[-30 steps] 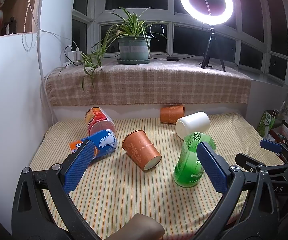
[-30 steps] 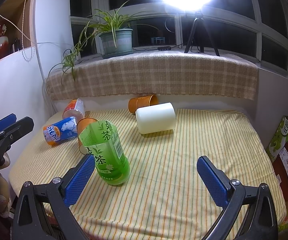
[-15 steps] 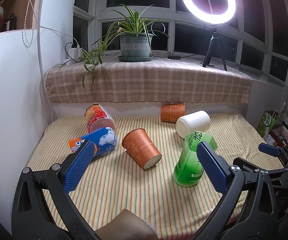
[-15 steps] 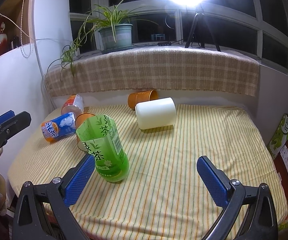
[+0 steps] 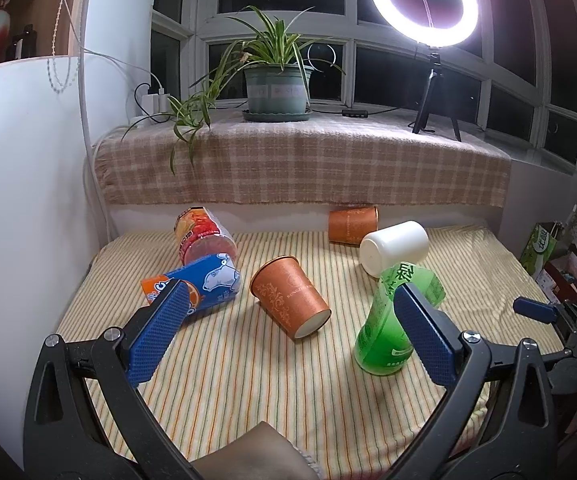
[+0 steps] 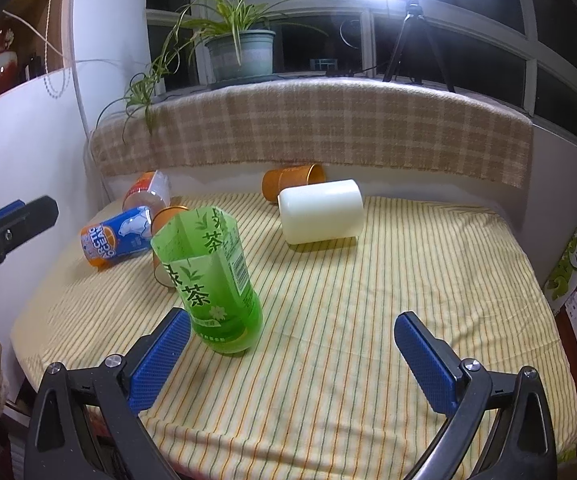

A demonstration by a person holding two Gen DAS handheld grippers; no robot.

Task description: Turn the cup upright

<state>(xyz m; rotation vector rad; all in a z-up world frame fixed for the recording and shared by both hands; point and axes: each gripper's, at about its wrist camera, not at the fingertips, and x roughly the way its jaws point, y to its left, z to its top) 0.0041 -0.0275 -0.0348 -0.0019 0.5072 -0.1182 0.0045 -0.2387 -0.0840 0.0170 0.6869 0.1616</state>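
1. Fingers of left gripper point(image 5: 288, 332) spread wide, gripping nothing; same for right gripper point(image 6: 288, 354), also apart and bare.
2. Brown paper cup point(image 5: 290, 298) lying on its side, mouth toward the back, base toward the camera, just left of the green tea cup point(image 5: 392, 326).
3. Green tea cup standing, landmark for the rest: white cup point(image 5: 394, 246) behind it, second brown cup point(image 5: 352, 224) farther back, blue can-print cup point(image 5: 204, 282) and red cup point(image 5: 202, 236) well to its left, all tipped.
4. Judged barely begun: nothing grasped, brown paper cup not yet righted.
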